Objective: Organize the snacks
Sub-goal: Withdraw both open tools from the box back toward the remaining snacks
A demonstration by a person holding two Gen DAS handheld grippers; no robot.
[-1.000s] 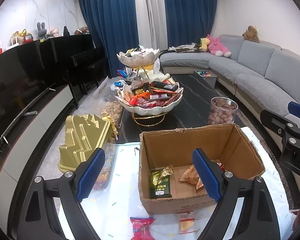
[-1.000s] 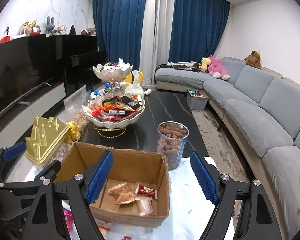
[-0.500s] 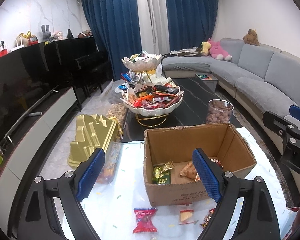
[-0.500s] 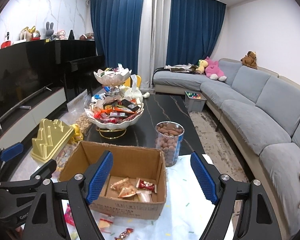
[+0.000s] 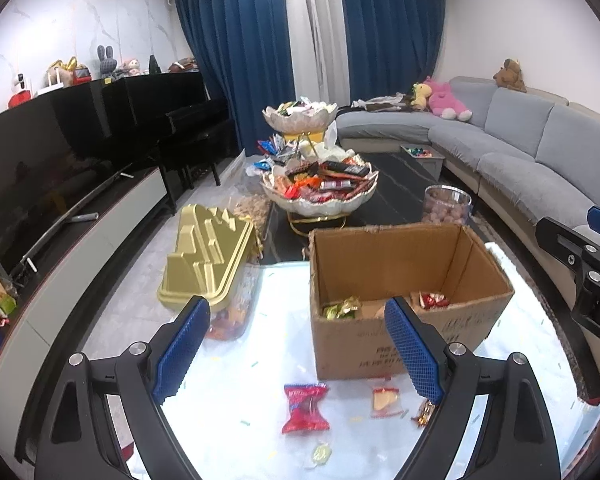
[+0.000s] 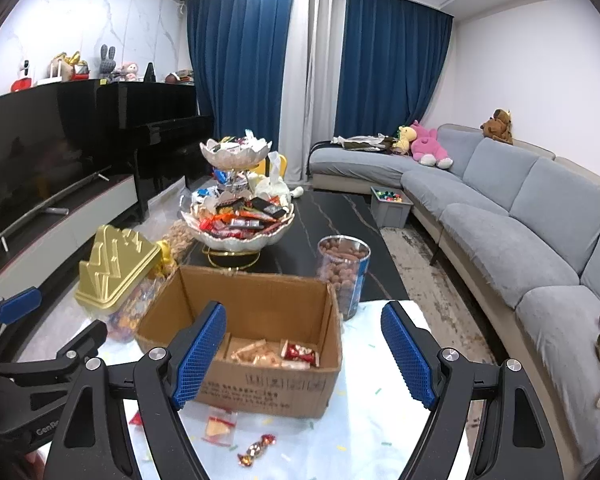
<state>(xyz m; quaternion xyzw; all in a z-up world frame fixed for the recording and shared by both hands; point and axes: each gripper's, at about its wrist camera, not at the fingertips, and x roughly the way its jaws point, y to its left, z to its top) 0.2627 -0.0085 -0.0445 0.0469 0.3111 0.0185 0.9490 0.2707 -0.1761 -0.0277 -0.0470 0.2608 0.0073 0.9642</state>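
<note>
An open cardboard box [image 5: 404, 336] [image 6: 268, 384] stands on the white cloth with a few snack packets inside. In front of it lie loose snacks: a red packet [image 5: 305, 407], a clear packet with a yellow biscuit [image 5: 385, 399] [image 6: 219, 426], a twisted candy [image 5: 423, 413] [image 6: 257, 449] and a small pale sweet [image 5: 320, 452]. My left gripper [image 5: 298, 350] is open and empty, hovering above these snacks. Over the box's front right my right gripper [image 6: 304, 350] also stands open, holding nothing.
A two-tier shell bowl stand [image 5: 320, 200] [image 6: 236, 232] full of snacks sits on the dark table behind the box. A gold lidded container [image 5: 206, 264] [image 6: 116, 268] is at the left, a clear jar of round snacks [image 5: 446, 208] [image 6: 342, 272] at the right. A grey sofa [image 6: 520, 232] lines the right.
Both grippers have drawn back from the box, which now looks smaller and farther. Loose snacks on the cloth in front of the box have come into view.
</note>
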